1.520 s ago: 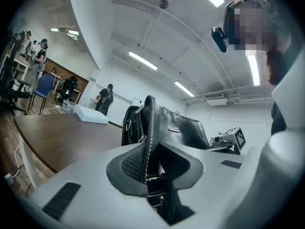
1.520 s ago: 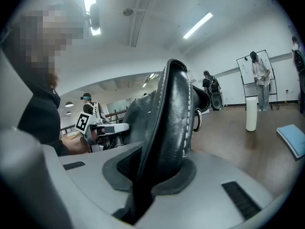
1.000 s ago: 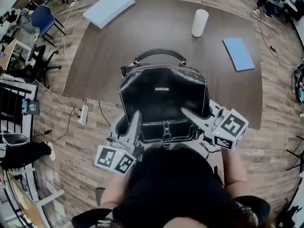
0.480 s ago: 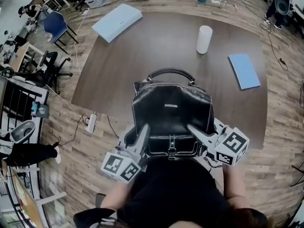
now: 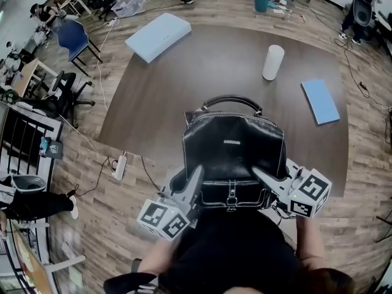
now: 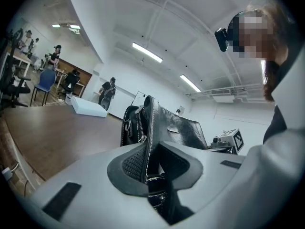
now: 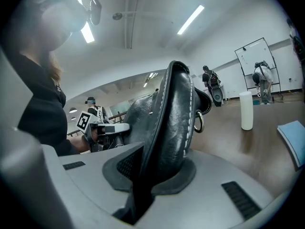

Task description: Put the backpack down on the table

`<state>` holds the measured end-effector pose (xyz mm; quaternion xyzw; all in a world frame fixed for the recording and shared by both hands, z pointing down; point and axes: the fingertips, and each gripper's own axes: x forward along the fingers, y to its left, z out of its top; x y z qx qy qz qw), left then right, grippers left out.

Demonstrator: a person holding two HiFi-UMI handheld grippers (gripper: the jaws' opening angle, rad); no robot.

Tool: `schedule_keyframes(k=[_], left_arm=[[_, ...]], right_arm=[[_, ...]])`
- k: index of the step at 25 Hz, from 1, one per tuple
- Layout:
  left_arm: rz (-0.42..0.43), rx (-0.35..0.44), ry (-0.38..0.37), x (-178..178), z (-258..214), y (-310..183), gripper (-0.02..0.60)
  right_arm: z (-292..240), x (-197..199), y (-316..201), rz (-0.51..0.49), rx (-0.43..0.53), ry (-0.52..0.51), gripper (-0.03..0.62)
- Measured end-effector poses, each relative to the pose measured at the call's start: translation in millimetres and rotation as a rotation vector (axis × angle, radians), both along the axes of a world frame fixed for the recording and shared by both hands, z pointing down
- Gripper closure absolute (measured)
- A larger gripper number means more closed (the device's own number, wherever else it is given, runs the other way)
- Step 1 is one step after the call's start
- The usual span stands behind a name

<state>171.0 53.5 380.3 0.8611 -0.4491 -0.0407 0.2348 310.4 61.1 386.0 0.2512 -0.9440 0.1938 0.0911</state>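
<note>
Left claw and right claw are each clenched on a side of the backpack, held upright at the near edge of the tabletop. Bring it well inboard of that edge. Lower both sides level until the base seats — only then release.

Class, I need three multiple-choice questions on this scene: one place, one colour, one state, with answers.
1. Where is the white cylinder? A on the table, beyond the backpack; B under the table; C inside the backpack.
2. The backpack's colour? A red; B black; C green.
3. The left gripper and right gripper are: A both open; B both shut on the backpack; C one open.
Answers: A, it stands on the tabletop; B, black with white stitching; B, each gripper view shows pads clamping it.
</note>
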Motion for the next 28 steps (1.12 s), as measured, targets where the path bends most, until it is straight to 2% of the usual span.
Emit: schedule_keyframes(k=[6,18,22,28], left_arm=[[-0.063,0.032,0.038,-74,-11,5,0.495],[-0.282,0.094,0.000,-234,-27,24,0.497],[-0.328,0.093,-0.010,-268,-27,28,0.497],[-0.420,0.089,-0.017,-293,-30,14,0.495]], right_arm=[[-15,-73,-6,-0.071,0.038,0.029,0.534],[-26,-237,-19,-0.289,0.093,-0.003,0.533],[-24,-273,-21,-0.331,0.091,-0.006,0.533],[-31,-300,-44,-0.394,0.111,0.008,0.533]])
